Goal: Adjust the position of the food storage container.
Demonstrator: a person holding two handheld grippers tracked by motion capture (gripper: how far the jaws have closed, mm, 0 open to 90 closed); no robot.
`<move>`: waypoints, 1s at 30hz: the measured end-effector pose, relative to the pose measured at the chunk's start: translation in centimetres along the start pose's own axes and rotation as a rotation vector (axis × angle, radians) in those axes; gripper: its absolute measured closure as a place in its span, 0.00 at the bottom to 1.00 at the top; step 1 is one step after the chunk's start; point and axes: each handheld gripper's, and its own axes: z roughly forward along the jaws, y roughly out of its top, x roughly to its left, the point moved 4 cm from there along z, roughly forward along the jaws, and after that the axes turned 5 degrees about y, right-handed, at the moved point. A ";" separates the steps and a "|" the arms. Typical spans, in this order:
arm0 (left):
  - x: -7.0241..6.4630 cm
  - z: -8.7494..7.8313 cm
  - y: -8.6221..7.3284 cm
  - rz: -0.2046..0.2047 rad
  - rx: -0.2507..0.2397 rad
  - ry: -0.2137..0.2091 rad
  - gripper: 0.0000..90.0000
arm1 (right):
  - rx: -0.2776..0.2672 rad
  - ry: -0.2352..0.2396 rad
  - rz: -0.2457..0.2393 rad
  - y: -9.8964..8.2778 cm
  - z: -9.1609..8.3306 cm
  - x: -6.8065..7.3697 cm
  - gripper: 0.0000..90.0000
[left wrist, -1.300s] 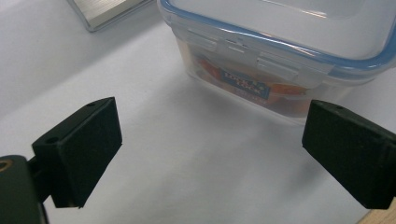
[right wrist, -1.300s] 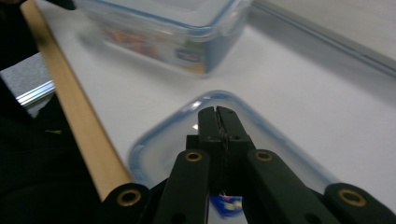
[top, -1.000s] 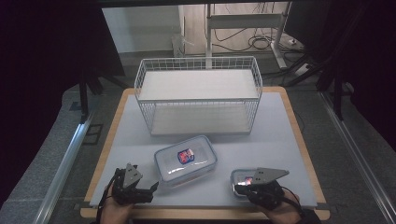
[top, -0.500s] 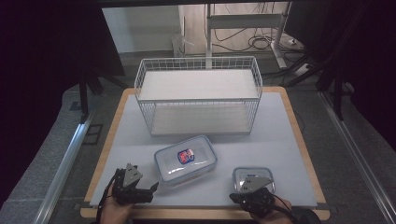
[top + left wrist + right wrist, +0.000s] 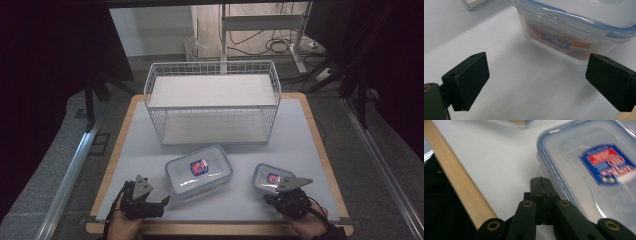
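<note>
From the high view, your left gripper (image 5: 162, 202) rests at the near left corner of the table (image 5: 300, 145), with its jaws spread and pointing to the right, toward the large container (image 5: 199, 170). This container sits near the middle of the front part of the table, its lid with the blue rim closed and a red and blue label on top. Your right gripper (image 5: 270, 198) is at the near right, just at the front edge of the small container (image 5: 270, 177) — whether it touches, I cannot tell from here. Behind both containers stands a white wire basket (image 5: 212, 102), well apart from them.

In the left gripper view, your two black jaws stand wide apart and hold nothing. The large container (image 5: 574, 27) lies ahead of them and a little to the right, with its side clasp and the printed label facing you; bare table surface is between the jaws.

In the right gripper view, your right gripper (image 5: 541, 180) has its jaws pressed fully together, nothing between them. Their tips are just beside the rim of the small container (image 5: 596, 175), low at its side — the picture is a little blurred. The wooden edge (image 5: 456, 182) of the table runs at the left.
</note>
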 end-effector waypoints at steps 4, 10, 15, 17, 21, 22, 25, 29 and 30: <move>0.0 0.1 0.0 0.001 0.006 -0.002 0.06 | 0.000 -0.042 0.026 -0.3 -0.5 -1.4 1.00; 0.0 0.1 0.0 -0.001 0.006 -0.004 0.06 | -0.015 -0.116 0.091 -1.0 -1.6 -4.2 1.00; 0.0 0.2 0.0 -0.002 0.005 -0.002 0.06 | -0.046 -0.109 0.118 -0.7 -2.0 -5.0 1.00; 0.1 0.2 0.0 -0.007 0.004 -0.002 0.06 | -0.074 -0.050 0.096 0.4 -1.7 -3.9 0.99; 0.1 0.2 0.0 -0.009 0.001 -0.005 0.06 | -0.087 0.004 0.026 3.8 0.3 -2.3 0.99; 0.1 0.2 0.0 -0.010 0.000 -0.004 0.06 | -0.080 0.002 0.014 4.4 0.8 -2.3 0.99; 0.1 0.2 0.0 -0.012 -0.003 -0.005 0.06 | -0.041 -0.021 -0.003 6.5 3.4 -3.0 0.99; 0.2 0.2 0.0 -0.020 -0.002 -0.010 0.06 | 0.013 -0.078 -0.022 6.6 4.6 -3.6 1.00; 0.2 0.1 0.0 -0.022 -0.001 -0.011 0.06 | 0.016 -0.079 -0.015 6.4 4.6 -4.0 1.00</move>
